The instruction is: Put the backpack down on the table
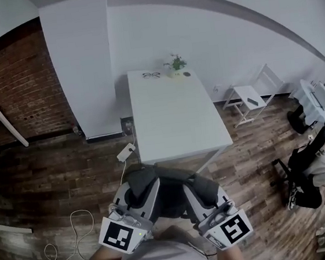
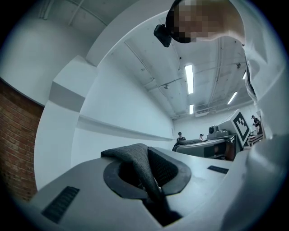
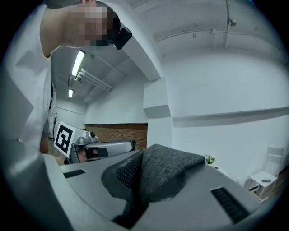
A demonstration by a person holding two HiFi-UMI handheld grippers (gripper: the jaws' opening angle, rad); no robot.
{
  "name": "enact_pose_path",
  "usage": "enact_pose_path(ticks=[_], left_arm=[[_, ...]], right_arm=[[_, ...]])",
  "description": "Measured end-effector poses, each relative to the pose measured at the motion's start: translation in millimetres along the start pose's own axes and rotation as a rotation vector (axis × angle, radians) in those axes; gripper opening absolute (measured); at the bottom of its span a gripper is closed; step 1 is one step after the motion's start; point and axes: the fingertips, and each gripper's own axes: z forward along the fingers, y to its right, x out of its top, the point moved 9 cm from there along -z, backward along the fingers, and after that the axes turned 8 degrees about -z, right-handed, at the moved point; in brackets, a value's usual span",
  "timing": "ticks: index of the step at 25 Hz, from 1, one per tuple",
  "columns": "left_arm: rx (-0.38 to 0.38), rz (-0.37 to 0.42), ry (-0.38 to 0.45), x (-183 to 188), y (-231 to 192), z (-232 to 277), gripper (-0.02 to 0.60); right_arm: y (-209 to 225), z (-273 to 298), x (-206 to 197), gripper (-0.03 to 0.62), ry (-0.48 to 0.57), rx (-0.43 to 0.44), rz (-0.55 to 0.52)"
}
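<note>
In the head view the dark grey backpack [image 1: 171,194] hangs between my two grippers, just short of the near end of the white table [image 1: 176,119]. My left gripper [image 1: 144,184] is shut on a grey fabric part of it, seen in the left gripper view as a strap [image 2: 137,164] pinched in the left gripper [image 2: 153,191]. My right gripper [image 1: 193,186] is shut on another part of it, a woven grey strap [image 3: 165,169] gripped by the right gripper [image 3: 135,194]. Most of the backpack's body is hidden below the grippers.
At the table's far end lie a pair of glasses [image 1: 151,75] and a small potted plant [image 1: 175,64]. A white power adapter [image 1: 125,151] with cables lies on the wood floor to the left. A white chair [image 1: 251,96] and seated people [image 1: 318,167] are to the right.
</note>
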Motion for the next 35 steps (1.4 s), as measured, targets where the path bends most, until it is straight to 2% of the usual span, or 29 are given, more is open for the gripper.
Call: enact_pose_path(ticks=[9,20,23,29,35], left_arm=[[0.04,0.018,-0.027,0.8,-31.9,60.7,0.049],[0.079,0.03,-0.033,1.2,-50.5,98.6,0.049],[0.073,0.051,-0.022,8.7,-54.9,105.0,0.049],[0.057,0.15,-0.008,33.2,-63.8,134.5,0.049],[0.067,0.182,0.037,46.9,-72.0,161.7,0.049]], right_arm=[[60.5,40.7,-6.1,0.046,0.007,0.057,0.007],[107.9,68.8,-5.5,0.046,0.033,0.107,0.005],[115.9,75.6,0.9,0.046,0.049,0.106,-0.008],[143.2,91.7,25.0,0.046,0.074,0.069,-0.075],[163.3,106.3,38.1,0.046,0.093,0.04,-0.105]])
